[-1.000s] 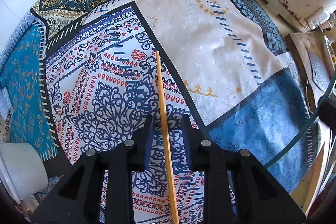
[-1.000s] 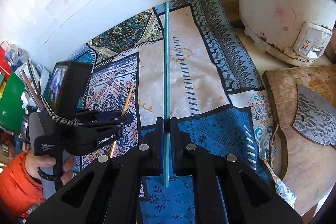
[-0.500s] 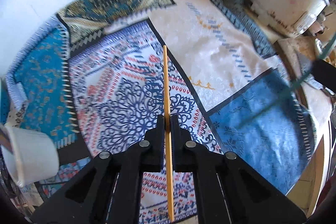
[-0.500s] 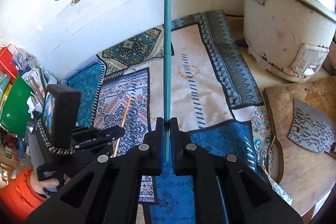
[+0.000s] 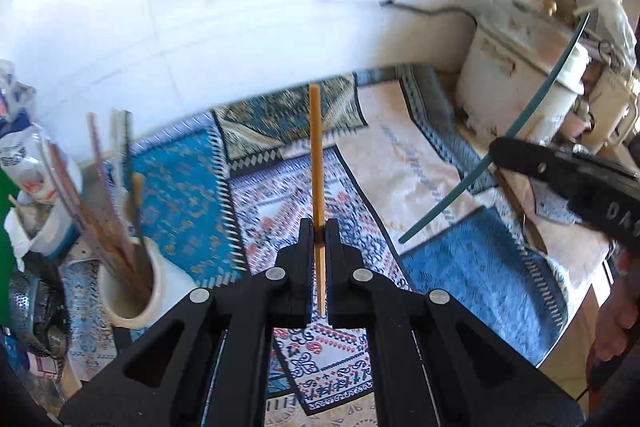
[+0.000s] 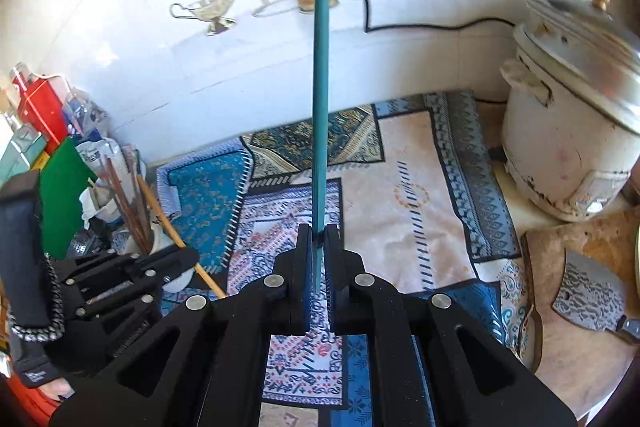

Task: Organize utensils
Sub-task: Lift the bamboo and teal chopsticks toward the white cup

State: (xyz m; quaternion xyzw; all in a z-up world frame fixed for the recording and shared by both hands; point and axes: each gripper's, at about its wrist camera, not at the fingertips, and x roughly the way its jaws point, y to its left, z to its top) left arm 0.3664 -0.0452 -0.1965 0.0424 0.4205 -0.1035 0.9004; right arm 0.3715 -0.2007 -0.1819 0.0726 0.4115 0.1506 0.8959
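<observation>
My left gripper is shut on a yellow wooden chopstick, which points up and away, lifted off the patterned cloth. My right gripper is shut on a teal chopstick, also held raised. In the left wrist view the teal chopstick and right gripper show at the right. A white ceramic holder with several chopsticks stands at the left, below and left of my left gripper. In the right wrist view the left gripper holds the yellow chopstick beside that holder.
A white rice cooker stands at the right rear. A wooden cutting board with a cleaver lies at the right. Bottles, a green item and a metal strainer crowd the left. A white tiled wall is behind.
Both grippers have lifted and tilted upward with their chopsticks. The left gripper, open around the yellow chopstick a second ago, closed on it and has raised it toward the holder at the left.
</observation>
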